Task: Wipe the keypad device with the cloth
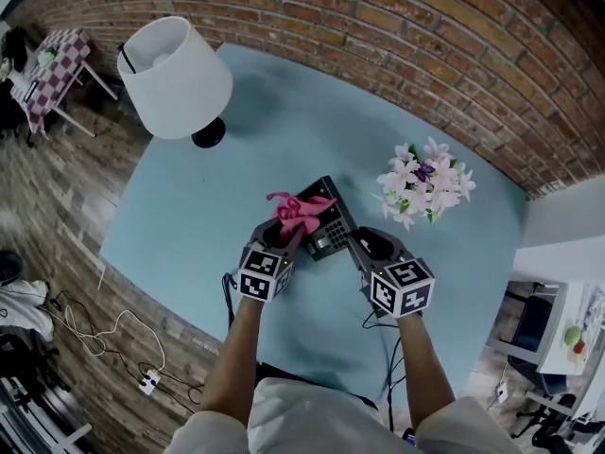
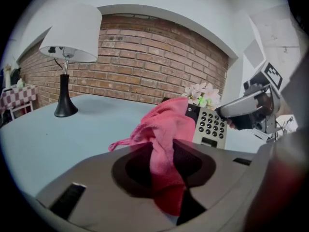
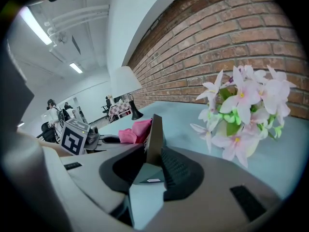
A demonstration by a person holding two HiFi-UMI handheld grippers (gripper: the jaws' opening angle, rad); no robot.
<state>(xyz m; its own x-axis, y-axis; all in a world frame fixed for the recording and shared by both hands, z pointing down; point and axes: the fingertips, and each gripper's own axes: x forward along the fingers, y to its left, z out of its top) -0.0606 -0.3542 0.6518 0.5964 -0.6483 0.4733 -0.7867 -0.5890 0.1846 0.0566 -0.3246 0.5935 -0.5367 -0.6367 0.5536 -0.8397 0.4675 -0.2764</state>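
The dark keypad device (image 1: 330, 232) lies mid-table on the light blue table (image 1: 180, 225). My left gripper (image 1: 288, 237) is shut on a pink cloth (image 1: 301, 209), which bunches over the device's left part. In the left gripper view the cloth (image 2: 164, 129) hangs between the jaws of the left gripper (image 2: 164, 164), in front of the tilted keypad (image 2: 211, 126). My right gripper (image 1: 352, 242) grips the device's right edge. The right gripper view shows that edge (image 3: 154, 137) upright between the jaws of the right gripper (image 3: 153, 164), with the cloth (image 3: 134, 131) beyond it.
A white-shaded lamp (image 1: 175, 76) stands on the table's far left. A bunch of pale pink flowers (image 1: 425, 183) sits to the right of the device, close to the right gripper. A brick wall (image 1: 397, 36) runs behind the table. Cables (image 1: 113, 339) lie on the floor.
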